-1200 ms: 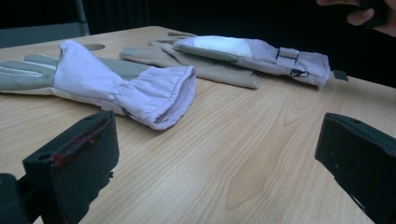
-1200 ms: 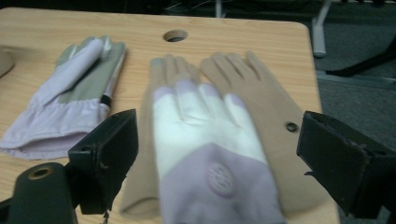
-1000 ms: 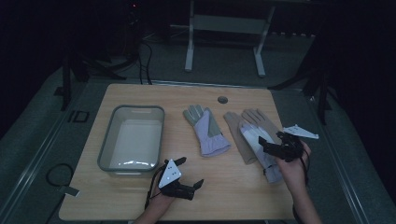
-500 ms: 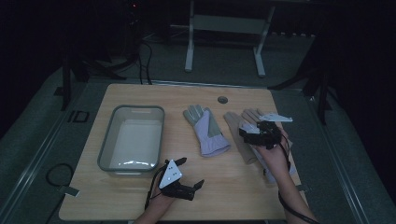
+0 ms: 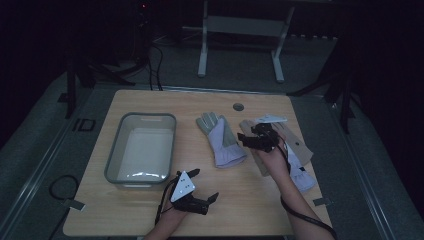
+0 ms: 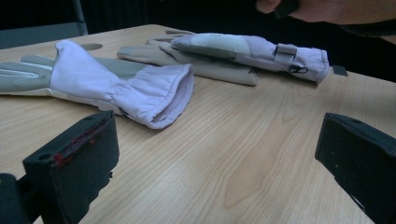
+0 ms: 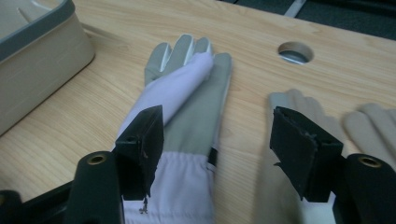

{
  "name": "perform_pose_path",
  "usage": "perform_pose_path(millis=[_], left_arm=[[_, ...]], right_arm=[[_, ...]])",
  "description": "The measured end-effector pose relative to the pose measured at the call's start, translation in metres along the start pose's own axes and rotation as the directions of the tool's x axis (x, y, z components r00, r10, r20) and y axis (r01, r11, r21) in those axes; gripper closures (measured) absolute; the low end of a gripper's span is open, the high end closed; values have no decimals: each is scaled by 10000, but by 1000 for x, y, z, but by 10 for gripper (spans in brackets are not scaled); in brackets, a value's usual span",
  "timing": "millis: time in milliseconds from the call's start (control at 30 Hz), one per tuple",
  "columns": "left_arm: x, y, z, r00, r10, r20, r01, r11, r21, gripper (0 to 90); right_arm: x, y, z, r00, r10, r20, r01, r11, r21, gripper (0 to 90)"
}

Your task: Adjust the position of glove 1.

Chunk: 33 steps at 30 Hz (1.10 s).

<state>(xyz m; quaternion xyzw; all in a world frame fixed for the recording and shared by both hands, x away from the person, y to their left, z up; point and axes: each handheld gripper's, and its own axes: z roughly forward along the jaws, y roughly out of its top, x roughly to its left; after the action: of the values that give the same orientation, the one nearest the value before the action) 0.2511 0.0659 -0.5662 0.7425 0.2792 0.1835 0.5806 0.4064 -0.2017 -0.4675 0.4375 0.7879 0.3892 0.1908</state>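
Two grippers work over one wooden table (image 5: 250,200). Nearest its front edge, the left gripper (image 5: 202,192) rests on the wood left of centre, its jaws spread wide with only bare table between them. Just behind it, toward the left edge, stands one grey-rimmed bin (image 5: 141,150). Past the middle of the table lie gloves, four by my count: one lavender glove (image 5: 222,142) alone at the centre, its fingers pointing to the far edge, and toward the right edge two tan gloves (image 5: 295,145) side by side with another lavender glove (image 6: 261,49) lying across them. The right gripper (image 5: 250,141) hovers between the centre glove and that pile; its jaws have just been closing but remain parted, pinching nothing, with the lone glove's cuff under one of them. One round hole (image 5: 238,107) sits near the far edge.
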Motion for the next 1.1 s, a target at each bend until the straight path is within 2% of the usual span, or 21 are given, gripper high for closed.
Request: perform_pose_path(millis=[33, 67, 133, 167, 267, 300, 400, 467, 700, 733, 900, 1000, 1067, 1100], left_arm=[[0, 0, 0, 10000, 0, 0, 0, 10000, 0, 0], [0, 0, 0, 10000, 16, -3, -16, 10000, -3, 0], [0, 0, 0, 10000, 18, -2, -18, 10000, 0, 0], [0, 0, 0, 10000, 25, 4, -25, 10000, -2, 0], [0, 0, 0, 10000, 41, 35, -41, 10000, 8, 0], [0, 0, 0, 10000, 27, 57, -27, 10000, 12, 0], [0, 0, 0, 10000, -2, 85, 2, 10000, -6, 0], [0, 0, 0, 9999, 25, 102, -26, 10000, 10, 0], [0, 0, 0, 9999, -20, 137, 20, 10000, 0, 0], [0, 0, 0, 9999, -29, 143, 29, 10000, 1, 0], [0, 0, 0, 9999, 13, 166, -13, 10000, 14, 0], [0, 0, 0, 9998, 21, 185, -21, 10000, 23, 0], [-1, 0, 0, 9998, 41, 190, -42, 10000, 23, 0], [-1, 0, 0, 9998, 56, 185, -57, 10000, 30, 0]], right_arm=[[0, 0, 0, 10000, 0, 0, 0, 10000, 0, 388], [3, 2, 10, 9997, -82, -209, 87, 9997, 248, 437], [5, 3, 13, 9997, -82, -225, 87, 9996, 260, 453], [8, 4, 22, 9988, -211, -447, 229, 9989, 409, 509], [11, 4, 31, 9985, -387, -393, 409, 9977, 549, 523], [12, 3, 41, 9983, -462, -344, 484, 9966, 663, 535], [14, 2, 49, 9983, -473, -345, 501, 9951, 858, 536], [16, 2, 60, 9978, -640, -180, 655, 9923, 1053, 537], [18, 2, 79, 9952, -936, -280, 967, 9841, 1490, 519], [20, 1, 87, 9919, -1268, -82, 1264, 9773, 1698, 510], [21, -6, 104, 9915, -1297, -81, 1284, 9681, 2152, 528], [21, -10, 106, 9936, -1125, -141, 1130, 9732, 2001, 580], [21, -12, 106, 9949, -991, -171, 1005, 9768, 1892, 673], [25, -12, 105, 9943, -1066, -49, 1056, 9759, 1911, 776]])
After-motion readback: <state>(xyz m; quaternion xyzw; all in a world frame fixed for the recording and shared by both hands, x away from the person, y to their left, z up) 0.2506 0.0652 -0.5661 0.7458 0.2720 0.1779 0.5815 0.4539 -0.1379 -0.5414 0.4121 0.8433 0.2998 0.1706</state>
